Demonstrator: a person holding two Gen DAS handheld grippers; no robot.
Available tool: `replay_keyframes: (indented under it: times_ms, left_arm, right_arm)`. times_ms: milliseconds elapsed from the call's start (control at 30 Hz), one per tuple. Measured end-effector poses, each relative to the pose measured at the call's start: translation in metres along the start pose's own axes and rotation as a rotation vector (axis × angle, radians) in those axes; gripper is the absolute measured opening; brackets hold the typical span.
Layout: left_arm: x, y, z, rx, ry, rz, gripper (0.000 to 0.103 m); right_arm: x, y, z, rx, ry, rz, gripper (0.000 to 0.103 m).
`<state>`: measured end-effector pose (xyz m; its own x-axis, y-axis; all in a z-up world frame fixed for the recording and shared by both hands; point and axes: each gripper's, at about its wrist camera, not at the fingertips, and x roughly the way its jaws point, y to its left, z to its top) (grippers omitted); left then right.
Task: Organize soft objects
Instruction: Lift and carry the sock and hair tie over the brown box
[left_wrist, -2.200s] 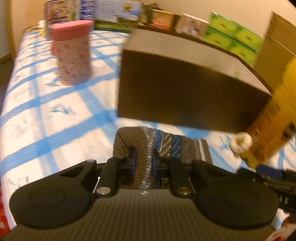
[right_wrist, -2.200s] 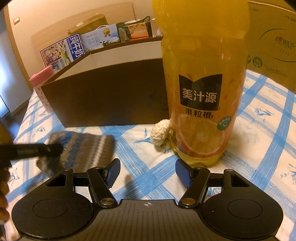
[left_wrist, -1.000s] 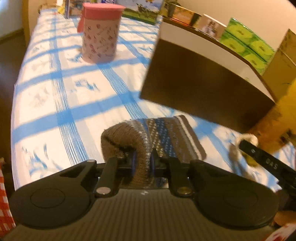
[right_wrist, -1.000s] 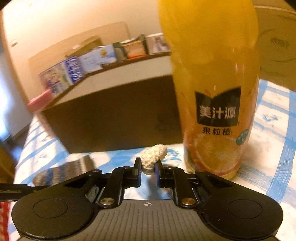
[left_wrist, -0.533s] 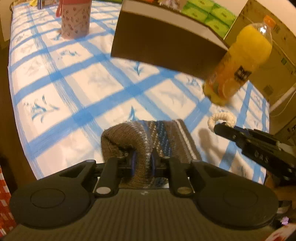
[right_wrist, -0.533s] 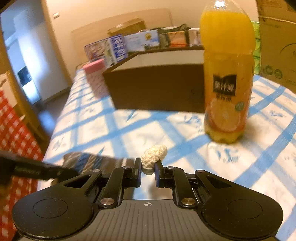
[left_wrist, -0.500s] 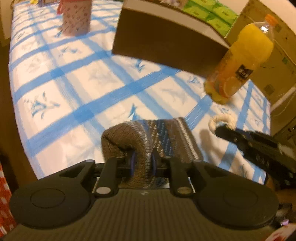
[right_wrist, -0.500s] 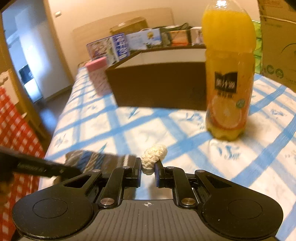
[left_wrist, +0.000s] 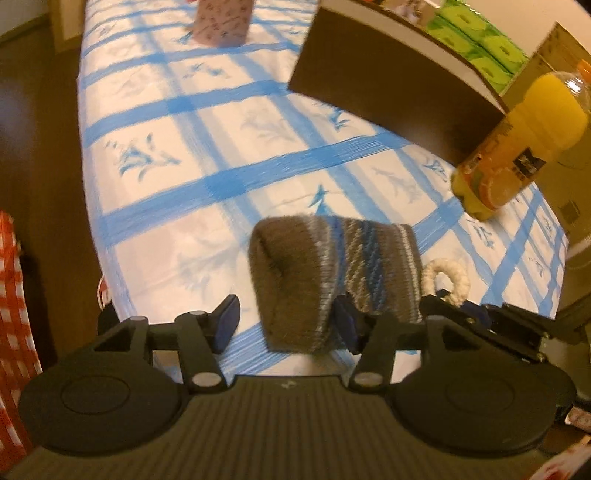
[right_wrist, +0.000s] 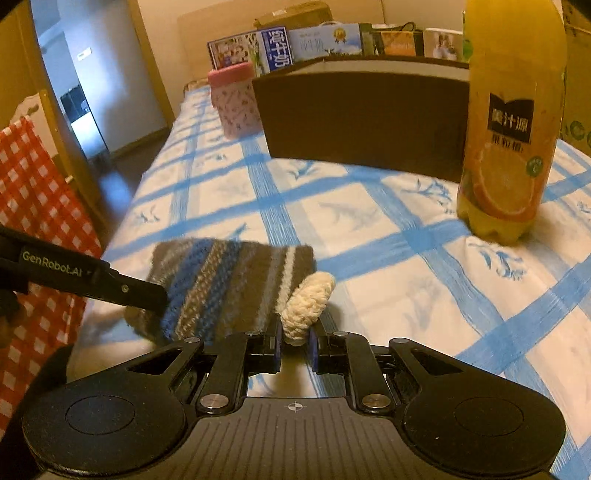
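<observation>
While the left gripper (left_wrist: 286, 323) has its two fingers spread wide apart, a knitted striped sock (left_wrist: 334, 273) sits between them. The sock is brown, grey and blue. It touches the finger on the right side, and there is a gap between it and the finger on the left side. It looks a bit blurry, and I cannot tell if it rests on the bed or hangs above it.

From the right wrist view, the right gripper (right_wrist: 295, 345) has its fingers squeezed together on a cream rope knot (right_wrist: 308, 304). The knot sticks up out of the fingers. It is just beside the sock (right_wrist: 221, 288), right at the sock's white-striped end. The left gripper's black arm (right_wrist: 85, 277) reaches in from the side and touches the sock's other end.

Both soft things are near the front edge of a bed with a white and blue checked sheet (left_wrist: 229, 155). Farther back on the sheet stands a tall orange juice bottle (right_wrist: 511, 122), upright. Beside it is a big dark brown box (right_wrist: 364, 122) with an open top. A pink tin with a pink lid (right_wrist: 234, 101) stands next to the box. Behind them, colourful cartons (right_wrist: 284, 46) line up by the wall. A red and white checked cloth (right_wrist: 29, 206) hangs off to the side of the bed.
</observation>
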<state>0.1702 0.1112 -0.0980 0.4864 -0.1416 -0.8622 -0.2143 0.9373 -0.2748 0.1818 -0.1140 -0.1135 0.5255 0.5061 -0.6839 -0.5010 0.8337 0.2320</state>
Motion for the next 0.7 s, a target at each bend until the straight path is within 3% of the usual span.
replay_keyframes:
  times_ms: [100, 200, 333, 500, 567, 667, 700]
  left_arm:
    - [0.004, -0.001, -0.002, -0.019, -0.019, -0.006, 0.052]
    - [0.006, -0.008, 0.000, -0.015, -0.039, -0.022, 0.029]
    - [0.000, -0.025, 0.005, 0.042, -0.088, -0.045, 0.020]
    - [0.002, -0.053, 0.006, 0.154, -0.097, -0.104, 0.020]
    - [0.009, -0.061, 0.006, 0.166, -0.089, -0.090, 0.022]
    - [0.017, -0.070, 0.006, 0.196, -0.085, -0.043, 0.035]
    - [0.020, -0.073, 0.006, 0.202, -0.077, -0.039, 0.045]
  right_arm:
    - [0.002, -0.002, -0.002, 0.003, 0.008, 0.004, 0.014]
    - [0.002, -0.004, -0.003, 0.007, 0.011, 0.010, 0.014]
    - [0.002, -0.004, -0.002, 0.014, 0.016, 0.015, 0.014]
    - [0.003, -0.006, -0.002, 0.017, 0.020, 0.023, 0.014]
    - [0.003, -0.007, -0.002, 0.018, 0.020, 0.025, 0.014]
    - [0.001, -0.009, -0.002, 0.029, 0.020, 0.028, 0.014]
    - [0.000, -0.011, -0.001, 0.035, 0.019, 0.030, 0.014]
